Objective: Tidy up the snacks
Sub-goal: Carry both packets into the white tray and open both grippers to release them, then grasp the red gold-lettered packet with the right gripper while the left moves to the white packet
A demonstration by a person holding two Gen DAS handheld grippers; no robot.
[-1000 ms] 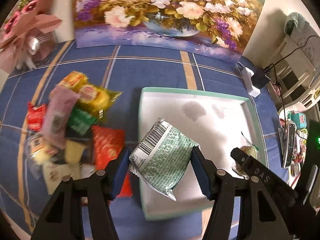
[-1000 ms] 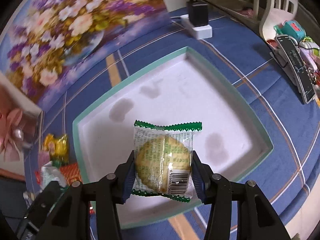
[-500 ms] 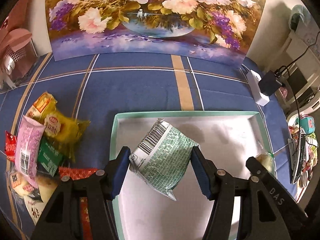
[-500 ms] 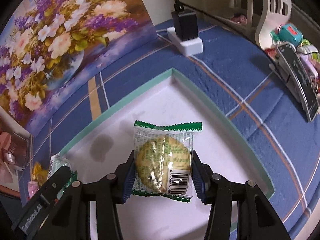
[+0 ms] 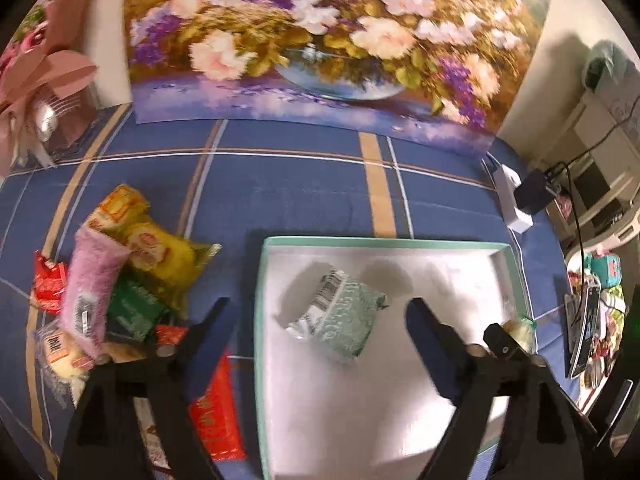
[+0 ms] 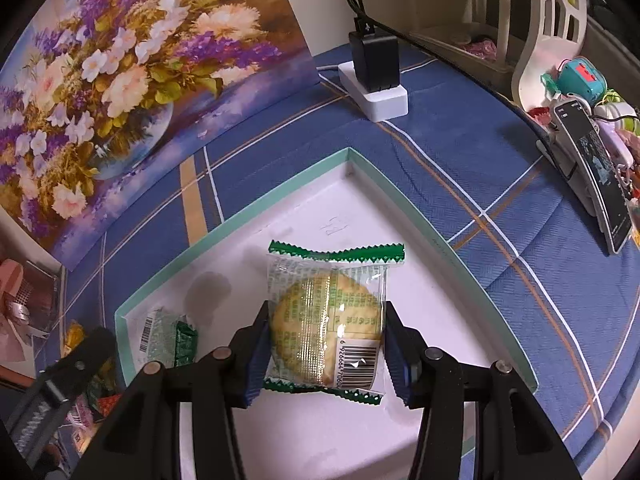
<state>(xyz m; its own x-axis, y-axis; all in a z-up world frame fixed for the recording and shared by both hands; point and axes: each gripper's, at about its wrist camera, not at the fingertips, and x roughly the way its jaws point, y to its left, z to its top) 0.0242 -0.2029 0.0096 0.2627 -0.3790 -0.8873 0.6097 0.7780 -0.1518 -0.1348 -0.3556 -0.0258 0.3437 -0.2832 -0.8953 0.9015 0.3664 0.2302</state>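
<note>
The left gripper (image 5: 320, 312), jaws just opened wide, hangs above the green snack packet (image 5: 340, 320) lying in the tray (image 5: 384, 242). The right gripper (image 6: 324, 344) clamps a wrapped biscuit (image 6: 326, 320).

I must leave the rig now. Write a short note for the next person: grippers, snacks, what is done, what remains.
Left gripper: jaws have just opened, nothing between the pads.
Green packet: lies in the tray, released.
Right gripper: shut on the cookie packet, above the tray floor, not yet released.
Left to do: set the cookie down; move the snack pile from the cloth left of the tray.
</note>
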